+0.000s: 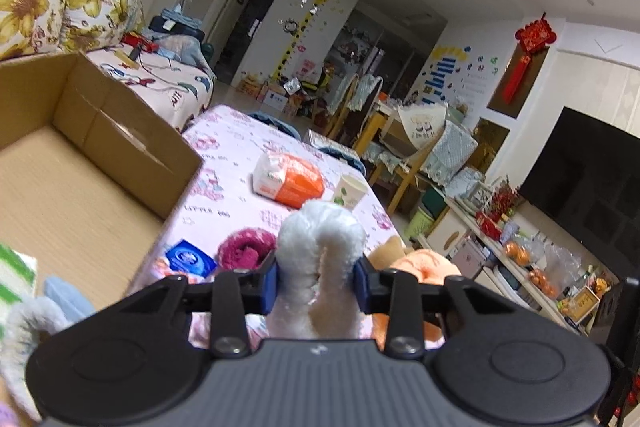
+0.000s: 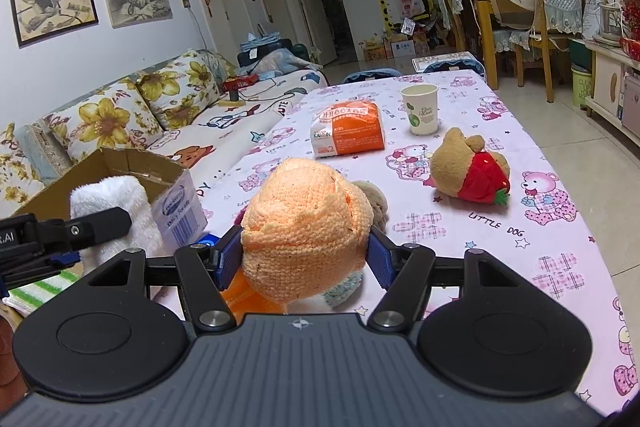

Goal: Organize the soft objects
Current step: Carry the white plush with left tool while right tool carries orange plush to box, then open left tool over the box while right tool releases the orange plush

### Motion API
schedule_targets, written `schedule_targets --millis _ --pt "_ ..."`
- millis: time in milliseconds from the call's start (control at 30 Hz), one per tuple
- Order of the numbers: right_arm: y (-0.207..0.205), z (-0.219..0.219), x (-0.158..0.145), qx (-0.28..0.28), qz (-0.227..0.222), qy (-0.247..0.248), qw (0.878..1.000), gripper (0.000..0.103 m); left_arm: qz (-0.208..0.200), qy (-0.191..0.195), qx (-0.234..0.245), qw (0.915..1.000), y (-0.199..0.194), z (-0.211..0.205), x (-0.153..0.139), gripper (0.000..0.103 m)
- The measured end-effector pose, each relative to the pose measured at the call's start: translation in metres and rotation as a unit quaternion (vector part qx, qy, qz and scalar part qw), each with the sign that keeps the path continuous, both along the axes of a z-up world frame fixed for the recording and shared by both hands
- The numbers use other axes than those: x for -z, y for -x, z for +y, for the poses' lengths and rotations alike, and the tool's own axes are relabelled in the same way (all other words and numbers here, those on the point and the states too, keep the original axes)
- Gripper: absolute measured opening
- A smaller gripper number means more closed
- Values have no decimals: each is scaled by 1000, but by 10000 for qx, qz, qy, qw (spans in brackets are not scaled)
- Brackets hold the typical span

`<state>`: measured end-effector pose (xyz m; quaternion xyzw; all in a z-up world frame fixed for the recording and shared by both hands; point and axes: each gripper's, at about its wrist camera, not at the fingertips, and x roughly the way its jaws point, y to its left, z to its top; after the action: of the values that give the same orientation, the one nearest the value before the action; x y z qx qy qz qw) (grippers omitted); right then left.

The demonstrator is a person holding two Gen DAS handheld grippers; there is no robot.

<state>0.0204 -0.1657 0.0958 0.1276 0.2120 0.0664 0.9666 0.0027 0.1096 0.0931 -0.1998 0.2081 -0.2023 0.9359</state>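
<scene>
Fluffy white stuff fills the space right in front of my left tongs. It is a white plush toy, and my blue fingers squeeze it from both sides, so these tongs are narrow and holding it. From my other camera the same white toy shows by the cardboard box.

In my right tongs I hold an orange knitted toy. Both blue pads press into its sides. A bit of pale blue yarn shows under it.

My landmark is the cardboard box. It sits open at one end of the table. The white toy is up in the air just beside the box's open corner. A label with a barcode is stuck on the box's outer wall; its words are too small for me to read. Just beside the box lies a blue packet, and next to that a dark pink fuzzy thing.

Farther from the box is an orange and white packet with "KAIXIN" and a "2" on it. Near it stands a paper cup with a green picture. A brown bear toy with a red strawberry lies on its side, well apart from the box.

The tablecloth is pink with bears and says "LITTLE DOG".
</scene>
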Motion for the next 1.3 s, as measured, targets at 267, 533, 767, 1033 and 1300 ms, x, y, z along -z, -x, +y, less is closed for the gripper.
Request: schedule_targets --millis 267,533,767,1033,1300 --pt "1 25 -16 -236 -199 -164 9994 81 -260 101 -478 9985 5 26 -10 35" --pt "-9 70 -33 -661 -257 -322 9970 81 -389 135 -1404 9892 8 65 -14 35" --pt "-26 112 -47 -1092 -350 -257 9931 82 -300 -17 -2172 9757 2 86 -15 35" --pt "-49 156 -45 -1497 -198 69 9885 86 -39 -123 -2585 9659 -4 103 -10 36" --pt "-46 161 -42 -1396 -181 241 9897 101 298 -145 -2862 9576 -4 111 -4 60"
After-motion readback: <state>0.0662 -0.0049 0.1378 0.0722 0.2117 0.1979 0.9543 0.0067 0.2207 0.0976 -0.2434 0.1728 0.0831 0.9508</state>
